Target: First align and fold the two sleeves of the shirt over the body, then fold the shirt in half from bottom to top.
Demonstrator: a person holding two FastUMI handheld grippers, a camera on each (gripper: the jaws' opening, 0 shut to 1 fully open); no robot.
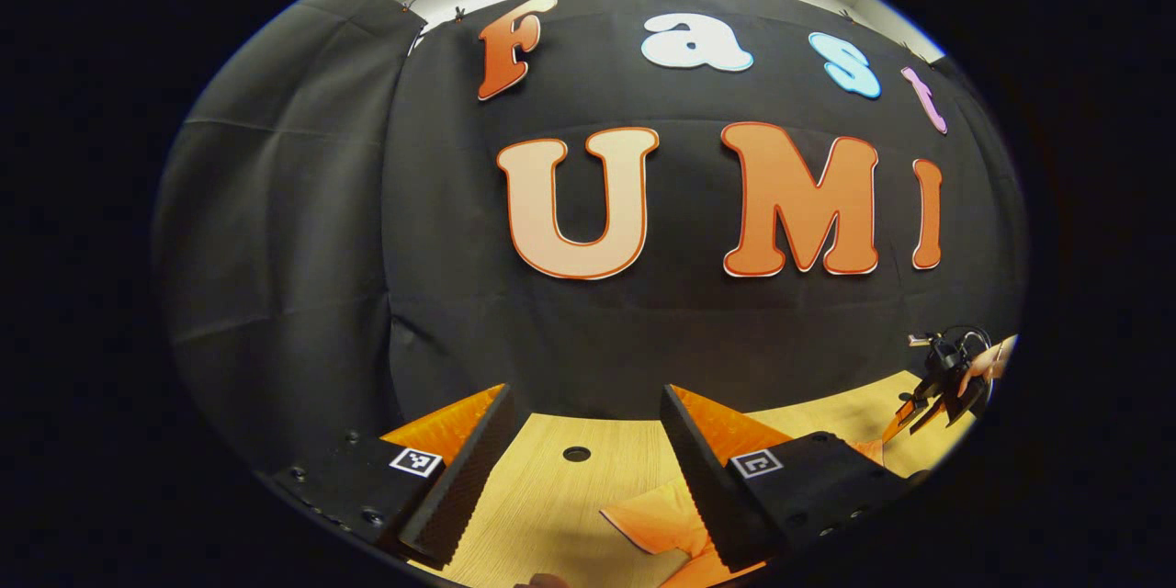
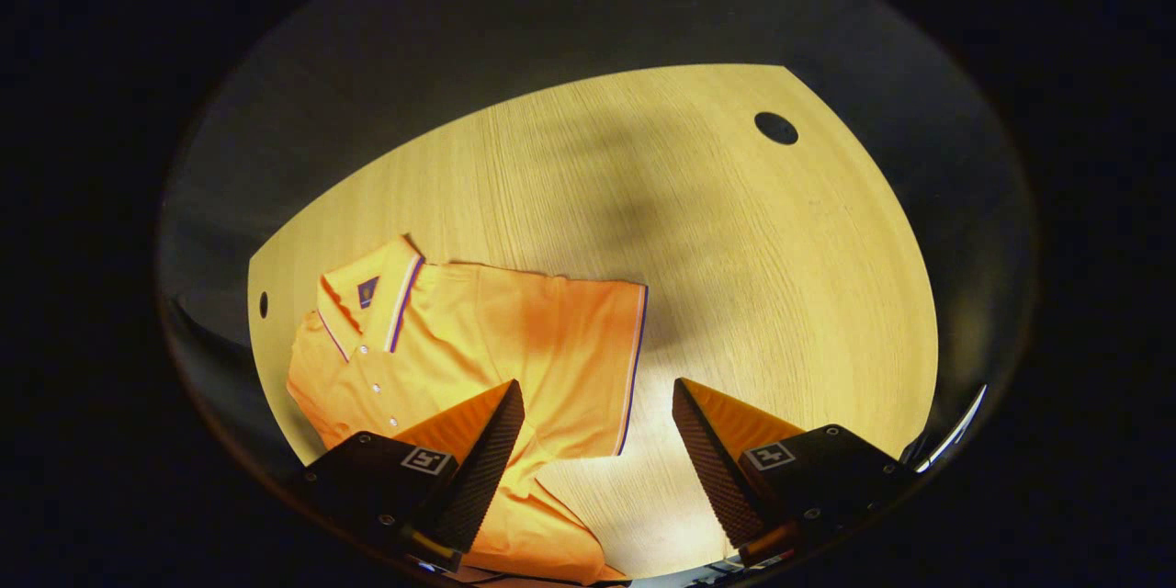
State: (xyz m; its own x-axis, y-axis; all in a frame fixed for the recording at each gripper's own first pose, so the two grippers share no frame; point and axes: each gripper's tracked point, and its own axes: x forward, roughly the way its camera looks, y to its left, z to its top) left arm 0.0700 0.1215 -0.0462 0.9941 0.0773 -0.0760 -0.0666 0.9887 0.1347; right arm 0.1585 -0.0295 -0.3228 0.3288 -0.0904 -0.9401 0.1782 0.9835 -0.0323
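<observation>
Orange shirt (image 2: 478, 340) flat on table (image 2: 735, 276)

Left view wallward; right, down onto table (image 2: 735, 294).

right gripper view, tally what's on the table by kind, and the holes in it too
shirt: 1
holes in the table: 2, one far right, one at the left edge
grippers over it: 1, the right gripper, open
total: 4
</observation>
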